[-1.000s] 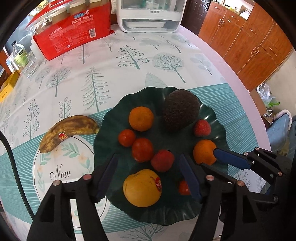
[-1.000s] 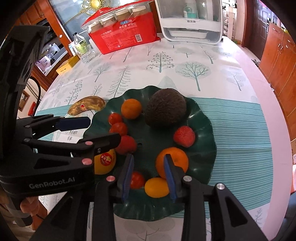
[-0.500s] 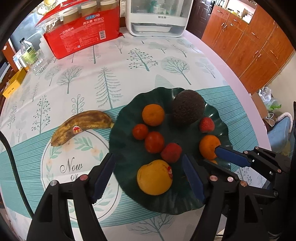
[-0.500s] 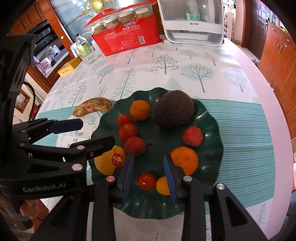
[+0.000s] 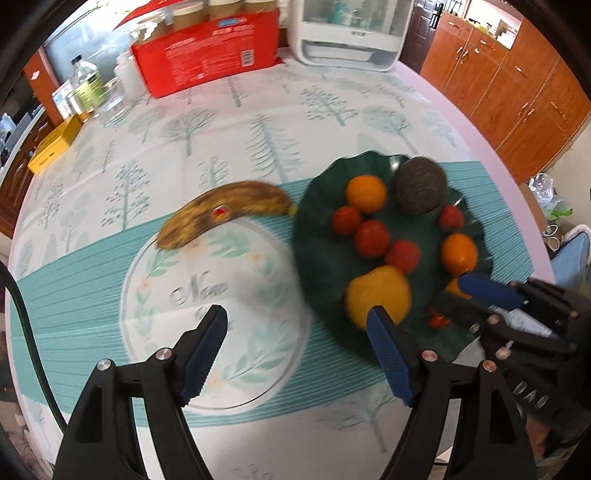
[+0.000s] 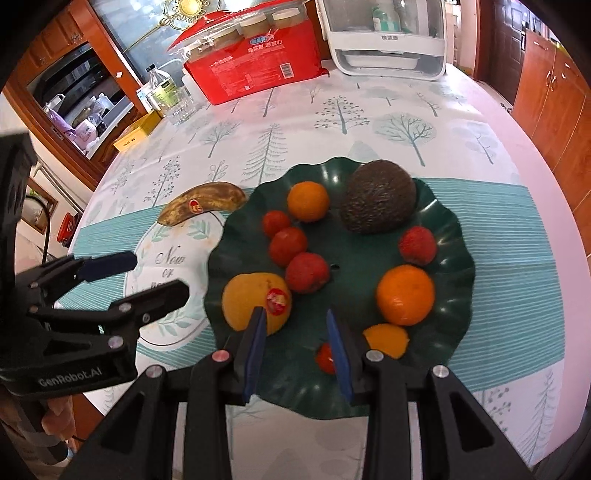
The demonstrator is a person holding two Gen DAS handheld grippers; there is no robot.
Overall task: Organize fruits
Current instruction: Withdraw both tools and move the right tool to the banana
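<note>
A dark green wavy plate point(image 6: 448, 229) point(image 5: 317, 236) holds an avocado point(image 6: 378, 201), two oranges point(image 6: 308, 201) point(image 6: 404, 295), several small red fruits point(image 6: 288, 245), a yellow stickered fruit point(image 6: 255, 301) and a small yellow piece point(image 6: 386, 339). A brown-spotted banana point(image 5: 225, 212) point(image 6: 203, 206) lies on the cloth left of the plate. My left gripper point(image 5: 295, 350) is open and empty, above the cloth left of the plate. My right gripper point(image 6: 295, 350) is open and empty over the plate's near edge.
A red packaged box point(image 6: 258, 70) and a white appliance point(image 6: 384, 33) stand at the table's far side. Bottles and glasses point(image 6: 166, 96) and a yellow box point(image 6: 138, 131) sit at the far left. Wooden cabinets point(image 5: 517, 88) stand beyond the right edge.
My left gripper has swung left, away from over the plate toward the cloth near the banana. My right gripper has pulled back a little toward the plate's near edge.
</note>
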